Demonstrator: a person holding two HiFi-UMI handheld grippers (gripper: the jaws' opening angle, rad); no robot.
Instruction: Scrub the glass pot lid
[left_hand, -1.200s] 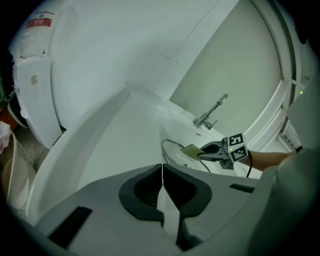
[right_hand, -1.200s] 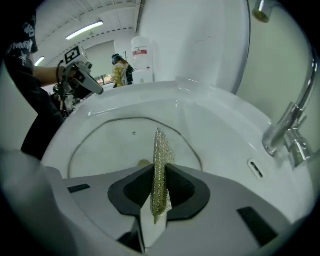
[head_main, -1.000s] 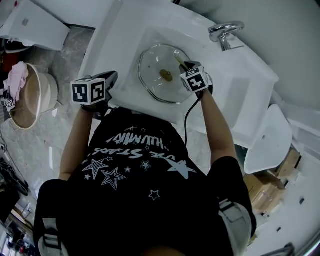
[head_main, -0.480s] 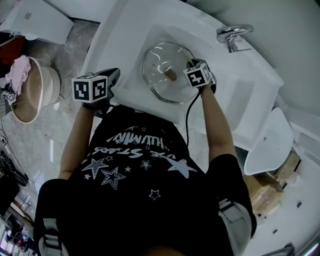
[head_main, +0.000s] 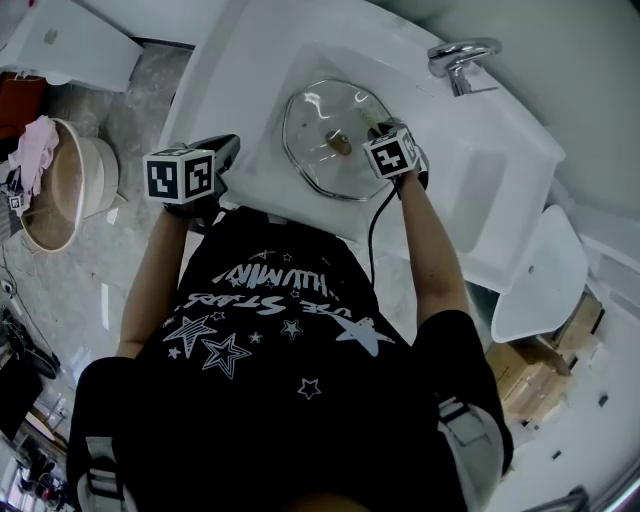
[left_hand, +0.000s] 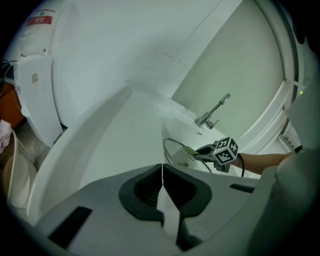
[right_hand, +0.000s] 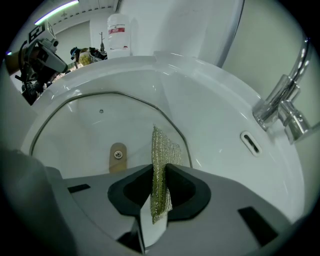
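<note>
The glass pot lid lies in the white sink, its knob near the middle. My right gripper is over the lid's right edge, shut on a green-gold scouring pad that sticks out past the jaws toward the glass. My left gripper rests at the sink's left front rim, away from the lid, jaws shut with nothing in them. From the left gripper view I see the lid's rim and the right gripper far off.
A chrome faucet stands at the back of the sink, with an overflow slot below it. A round wooden tub holding a pink cloth sits on the floor at left. A white seat and cardboard boxes are at right.
The right gripper with the pad has shifted slightly along the lid's right side. The left gripper has stayed at the rim.
</note>
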